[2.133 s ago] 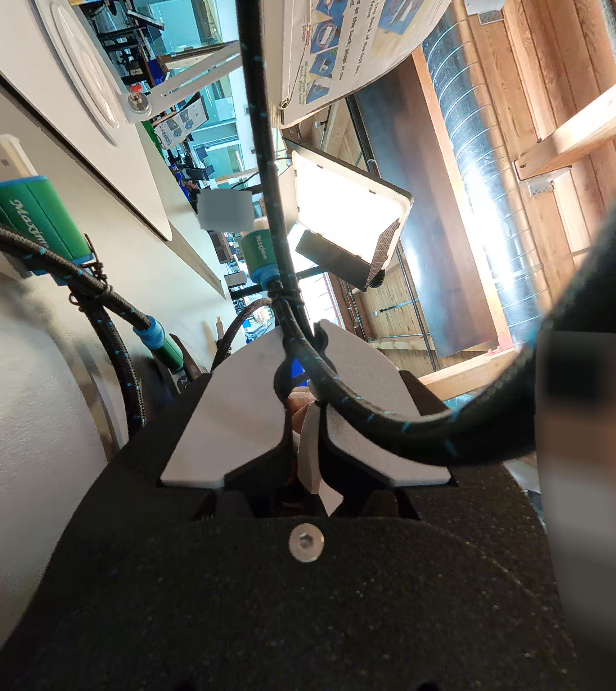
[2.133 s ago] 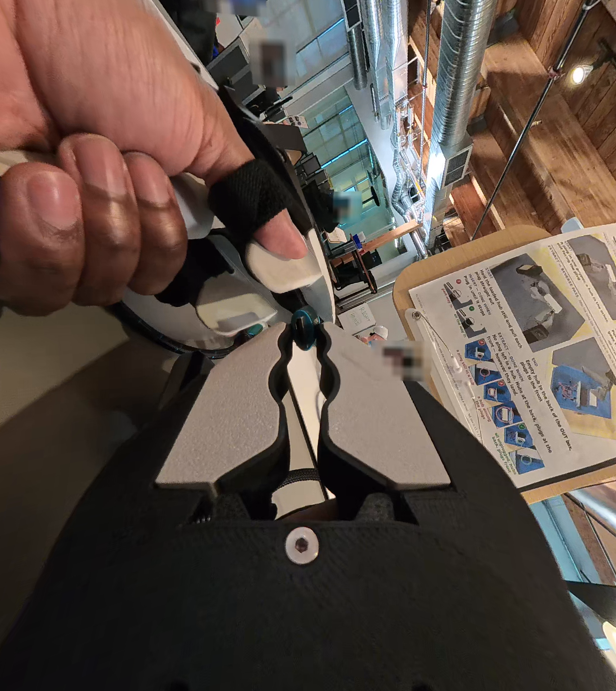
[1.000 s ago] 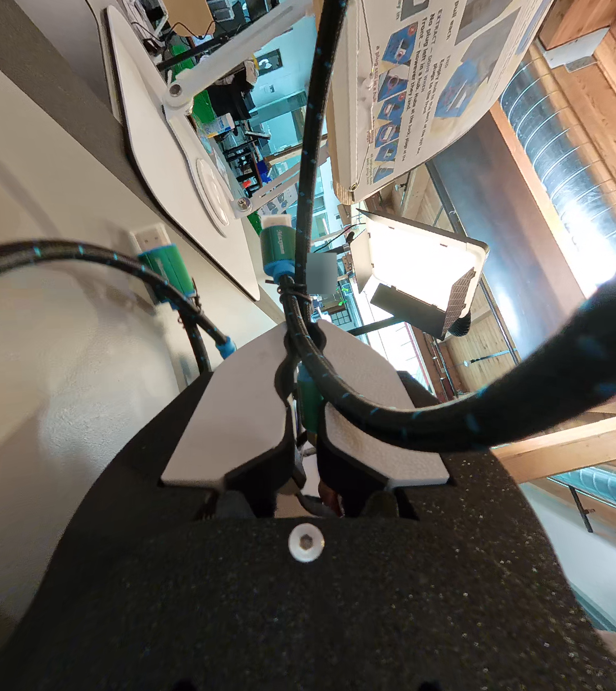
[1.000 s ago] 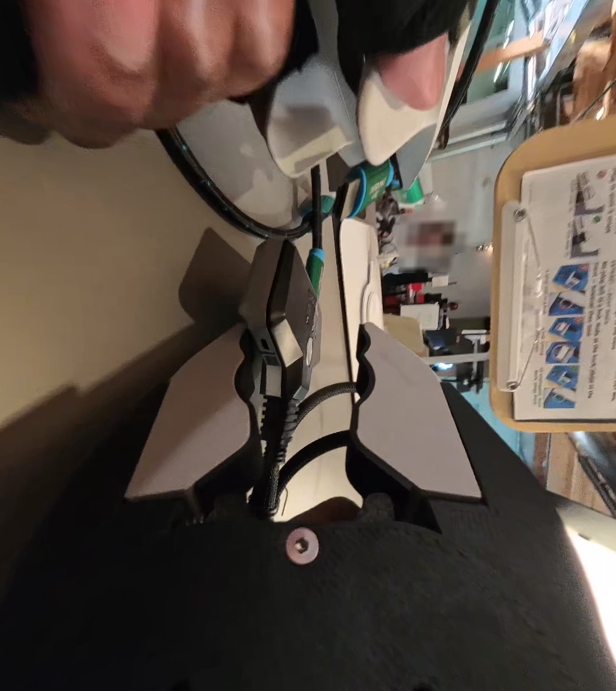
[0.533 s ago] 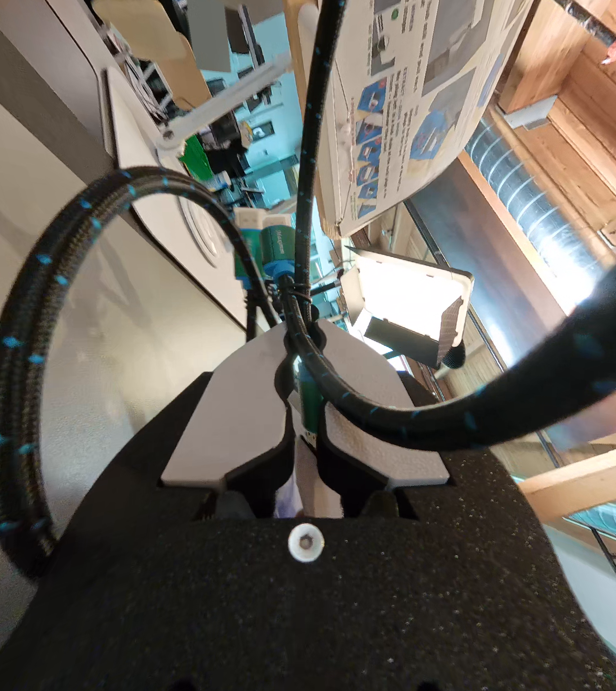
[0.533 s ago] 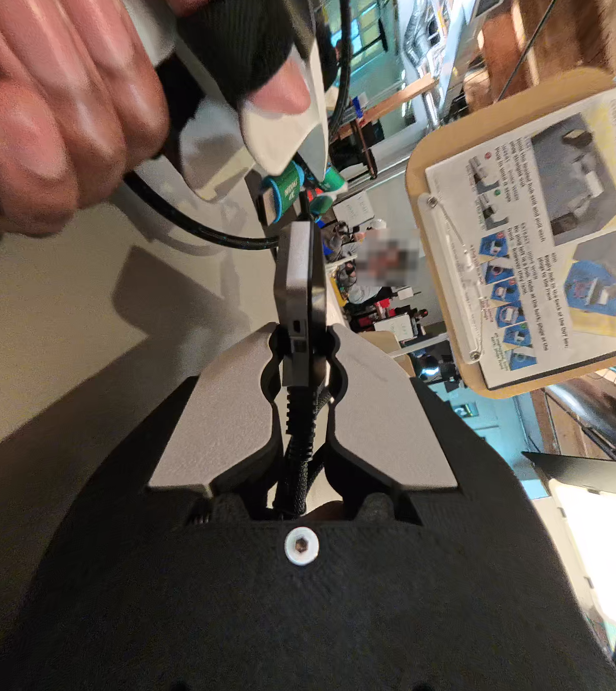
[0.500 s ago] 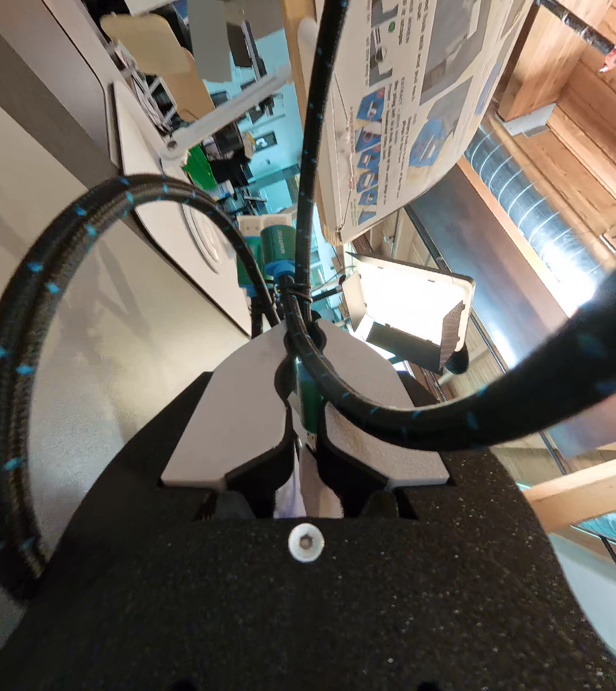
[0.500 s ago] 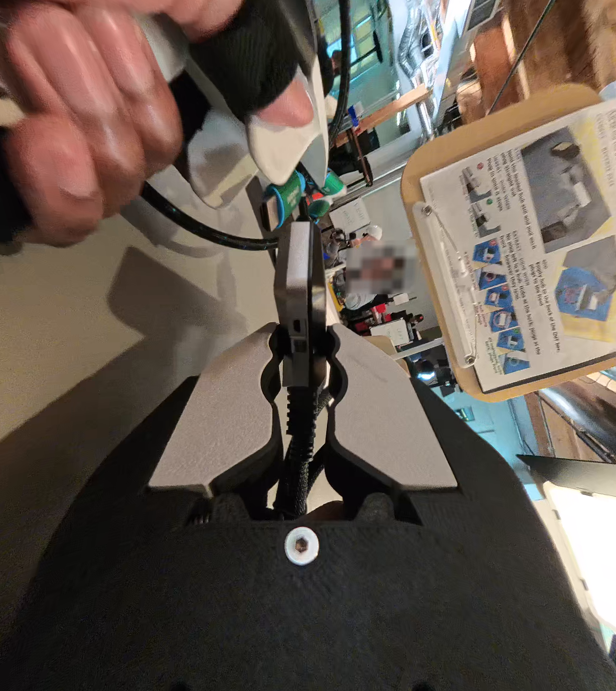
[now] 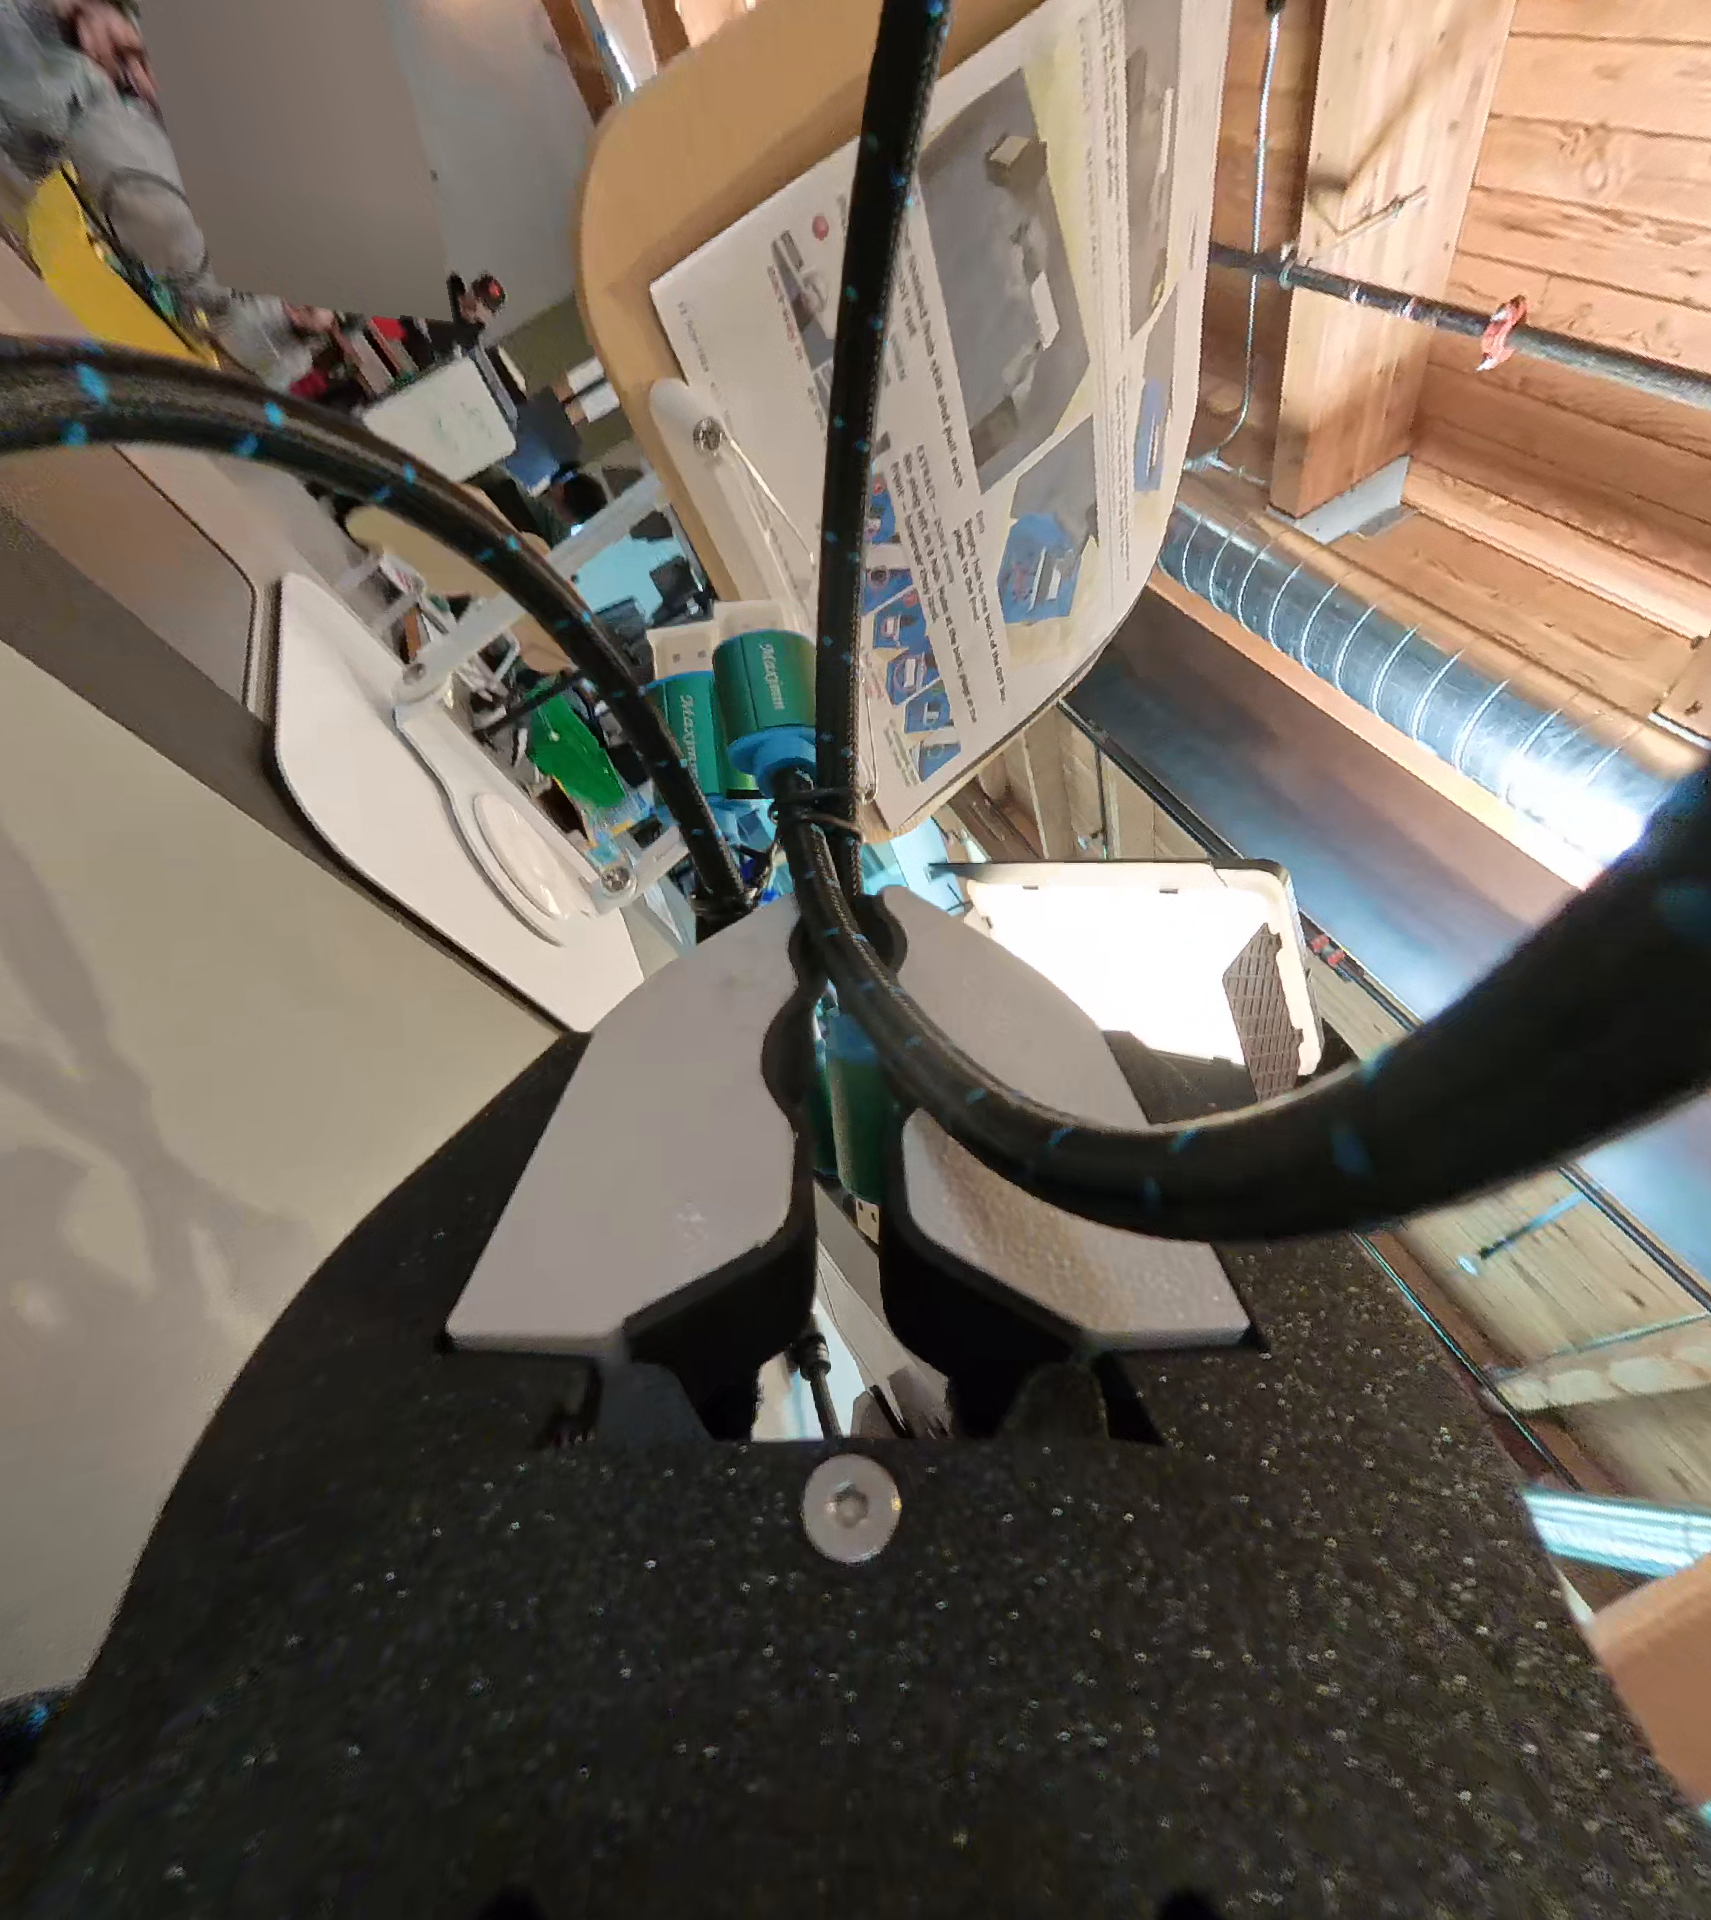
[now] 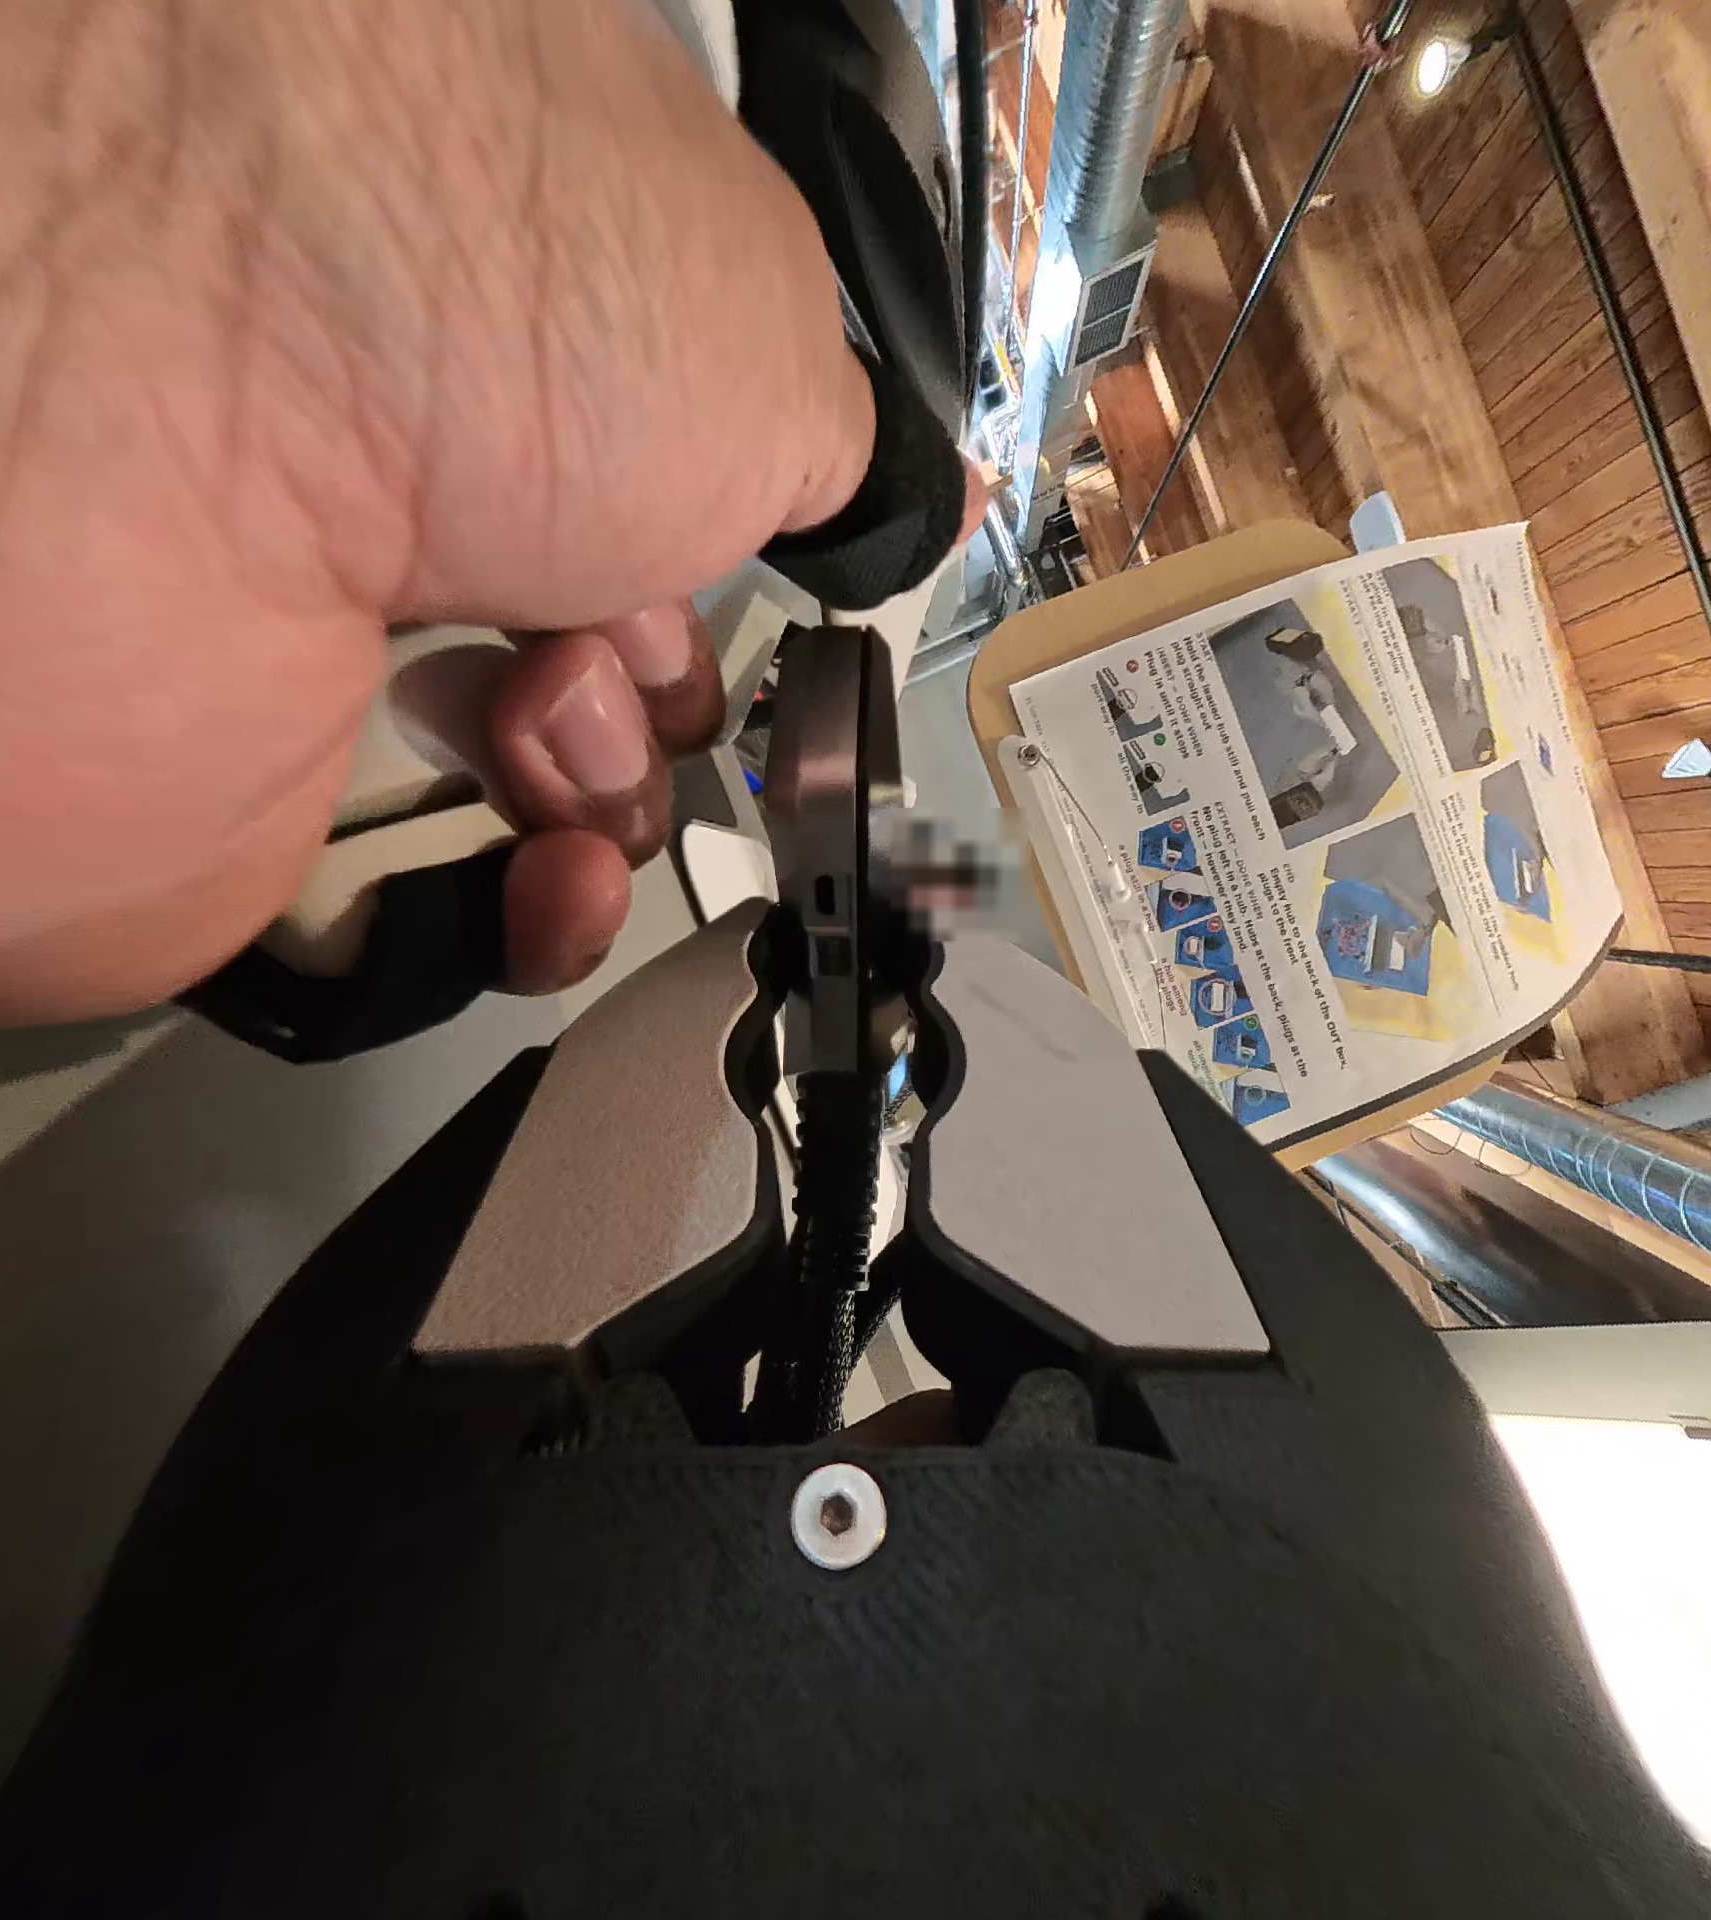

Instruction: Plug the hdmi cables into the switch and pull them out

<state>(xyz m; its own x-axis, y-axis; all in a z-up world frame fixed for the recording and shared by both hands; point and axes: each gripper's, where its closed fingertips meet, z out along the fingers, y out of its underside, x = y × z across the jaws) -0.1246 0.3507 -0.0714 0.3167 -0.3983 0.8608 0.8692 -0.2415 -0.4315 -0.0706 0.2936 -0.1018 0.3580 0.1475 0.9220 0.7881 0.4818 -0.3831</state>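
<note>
Currently right tool [image 10: 846,997] pinches dark hub [image 10: 830,831] edge-on (ribbed cable end rearward); left tool [image 9: 835,966] clamps black braided cable [image 9: 872,997] below green plugs [image 9: 763,696].

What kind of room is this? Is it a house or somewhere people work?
Probably a workshop or lab. There are bare wooden walls, a silver air duct overhead, a bright panel light, and a clipboard with picture instructions.
</note>
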